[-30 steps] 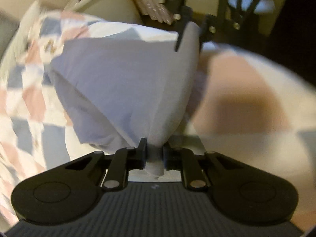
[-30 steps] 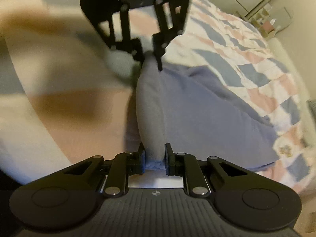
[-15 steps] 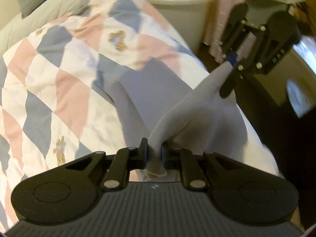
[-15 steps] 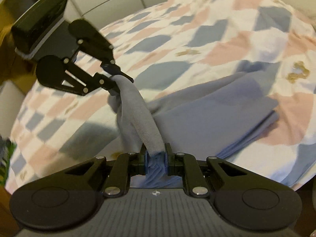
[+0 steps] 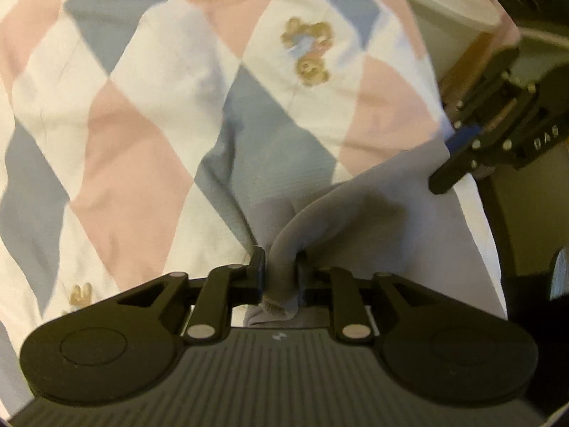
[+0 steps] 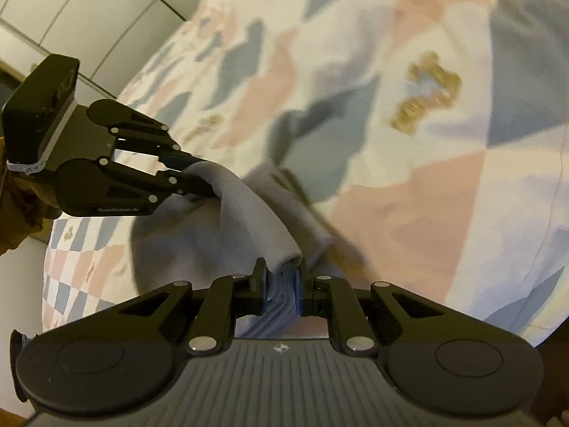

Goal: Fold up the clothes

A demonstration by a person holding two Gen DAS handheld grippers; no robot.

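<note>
Left gripper (image 5: 280, 270) clamped on bunched edge of grey garment (image 5: 373, 220); right gripper (image 6: 281, 281) clamped on stacked layers of same garment (image 6: 227, 213). Cloth strung between both, slack roll sagging just ahead of fingers, rest draped below onto checked quilt (image 5: 142, 106), partly past bed edge on right gripper's side.

Risks, judged:
- thick bunch slipping from left pinch if pulled taut
- layers shifting, fold skewed
- hanging part dragging off bed
- motion blur: fast swing, misaligned lay-down

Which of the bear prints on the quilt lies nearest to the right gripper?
The large bear print, gold with a blue patch, lies up the quilt from the right gripper. The small bear print sits far across, at the lower left.
</note>
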